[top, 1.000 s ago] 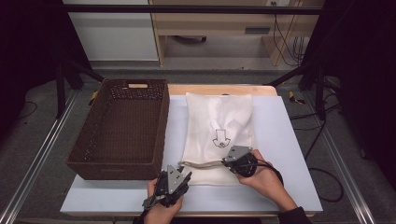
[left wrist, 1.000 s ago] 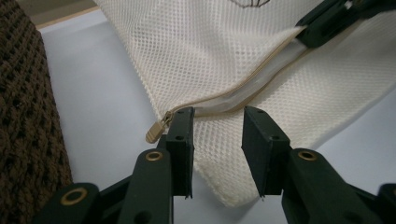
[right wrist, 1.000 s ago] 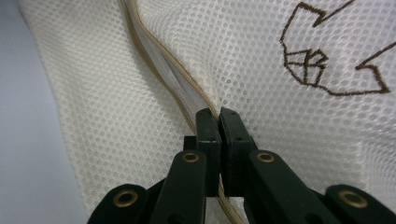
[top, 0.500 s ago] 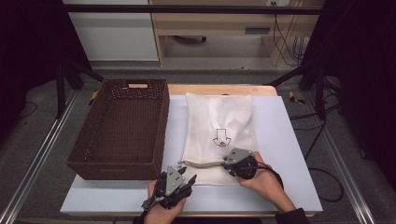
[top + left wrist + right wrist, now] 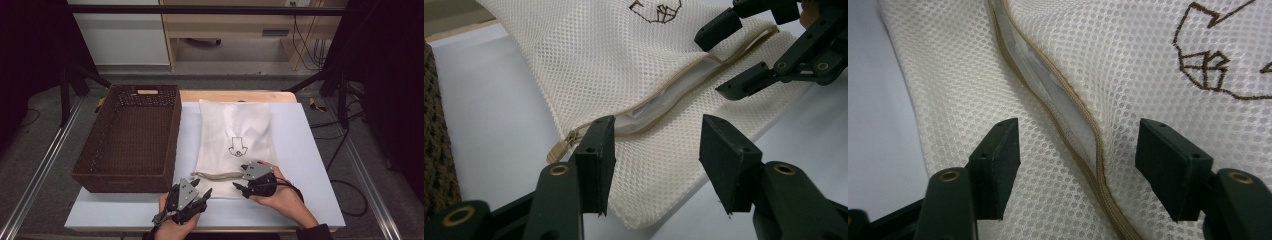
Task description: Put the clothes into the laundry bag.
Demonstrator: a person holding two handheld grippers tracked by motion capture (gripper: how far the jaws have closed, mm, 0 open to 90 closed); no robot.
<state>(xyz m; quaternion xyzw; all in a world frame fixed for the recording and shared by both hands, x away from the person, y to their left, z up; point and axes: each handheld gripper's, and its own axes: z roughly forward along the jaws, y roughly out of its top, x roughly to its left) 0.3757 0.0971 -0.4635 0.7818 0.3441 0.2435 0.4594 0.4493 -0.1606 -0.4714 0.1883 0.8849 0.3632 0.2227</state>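
Observation:
A cream mesh bag (image 5: 235, 135) with a brown embroidered mark (image 5: 1213, 65) lies flat on the white table (image 5: 305, 150). Its tan zip (image 5: 674, 95) runs along the near end and gapes partly, with white showing inside. The zip pull (image 5: 558, 150) lies at the bag's left corner. My left gripper (image 5: 659, 150) is open, low over the near left corner, just right of the pull. My right gripper (image 5: 1078, 160) is open too, its jaws astride the zip line (image 5: 1068, 115). From above, the left gripper (image 5: 202, 194) and right gripper (image 5: 239, 178) sit close together at the bag's near edge.
A dark brown wicker basket (image 5: 100, 150) stands to the left of the bag, its near right corner close to my left gripper. Bare white tabletop lies right of the bag and along the front edge. A wooden strip (image 5: 280, 96) borders the table's far side.
Little differs. My left gripper has edged slightly toward the bag's near corner; the right gripper stays at the zip. The bag has not moved.

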